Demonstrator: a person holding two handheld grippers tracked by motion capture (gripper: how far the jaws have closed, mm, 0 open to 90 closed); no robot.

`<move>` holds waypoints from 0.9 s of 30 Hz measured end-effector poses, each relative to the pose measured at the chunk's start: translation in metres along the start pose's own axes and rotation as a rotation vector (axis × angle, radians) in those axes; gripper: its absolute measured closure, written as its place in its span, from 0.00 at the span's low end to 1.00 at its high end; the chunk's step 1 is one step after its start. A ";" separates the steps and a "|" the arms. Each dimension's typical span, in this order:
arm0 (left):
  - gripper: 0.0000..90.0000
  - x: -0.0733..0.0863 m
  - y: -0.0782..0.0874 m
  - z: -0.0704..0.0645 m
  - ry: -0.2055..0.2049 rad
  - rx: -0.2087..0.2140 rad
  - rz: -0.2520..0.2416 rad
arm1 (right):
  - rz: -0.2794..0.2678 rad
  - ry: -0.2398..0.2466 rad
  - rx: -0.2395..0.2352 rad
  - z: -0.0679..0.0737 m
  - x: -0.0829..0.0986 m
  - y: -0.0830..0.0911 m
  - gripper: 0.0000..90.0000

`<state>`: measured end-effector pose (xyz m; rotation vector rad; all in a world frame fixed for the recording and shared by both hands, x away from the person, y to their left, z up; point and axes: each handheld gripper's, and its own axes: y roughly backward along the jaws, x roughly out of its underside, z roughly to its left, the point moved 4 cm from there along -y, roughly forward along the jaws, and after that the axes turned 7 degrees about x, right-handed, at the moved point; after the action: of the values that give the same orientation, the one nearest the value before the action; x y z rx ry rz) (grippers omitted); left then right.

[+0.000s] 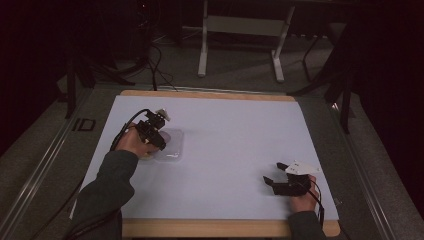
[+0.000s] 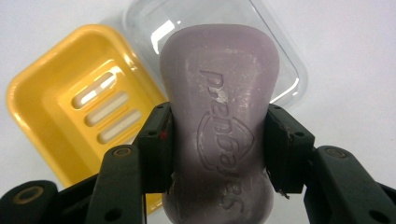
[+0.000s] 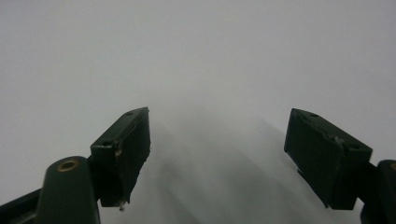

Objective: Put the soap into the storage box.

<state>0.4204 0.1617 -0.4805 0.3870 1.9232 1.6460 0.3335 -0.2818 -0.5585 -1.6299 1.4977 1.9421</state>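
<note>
In the left gripper view my left gripper (image 2: 218, 140) is shut on a purple soap bar (image 2: 219, 93) with embossed lettering, held above a yellow soap dish (image 2: 56, 93) with drain slots. A clear plastic lid (image 2: 285, 70) lies beside the dish, partly behind the bar. From the high view, the left gripper (image 1: 152, 132) hangs over the clear lid (image 1: 172, 147) at the table's left. My right gripper (image 1: 275, 172) rests near the front right, and its wide-apart pads (image 3: 126, 149) hold nothing.
A white sheet (image 1: 225, 145) covers the wooden table (image 1: 210, 227). Cables trail off the left side over the dark floor. A white table frame (image 1: 240, 30) stands beyond the far edge.
</note>
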 end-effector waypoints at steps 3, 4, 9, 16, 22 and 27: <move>0.56 0.000 0.001 0.002 0.006 -0.008 -0.002 | 0.000 0.000 0.001 0.000 0.000 0.000 0.25; 0.56 0.000 0.001 0.002 0.009 -0.008 -0.005 | 0.000 0.000 0.001 0.000 0.000 0.000 0.25; 0.56 0.001 0.003 0.006 0.019 -0.019 -0.013 | -0.001 -0.003 0.000 0.000 0.000 0.000 0.25; 0.56 0.002 0.003 0.011 0.042 -0.023 -0.026 | -0.006 -0.004 0.001 -0.001 0.000 0.001 0.25; 0.56 0.003 0.005 0.016 0.069 -0.020 -0.046 | -0.014 -0.008 0.001 -0.001 0.000 0.001 0.25; 0.56 0.003 0.006 0.019 0.083 -0.022 -0.050 | -0.015 -0.010 0.002 -0.001 0.000 0.001 0.25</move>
<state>0.4281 0.1800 -0.4771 0.2637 1.9568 1.6731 0.3331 -0.2832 -0.5576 -1.6235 1.4789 1.9377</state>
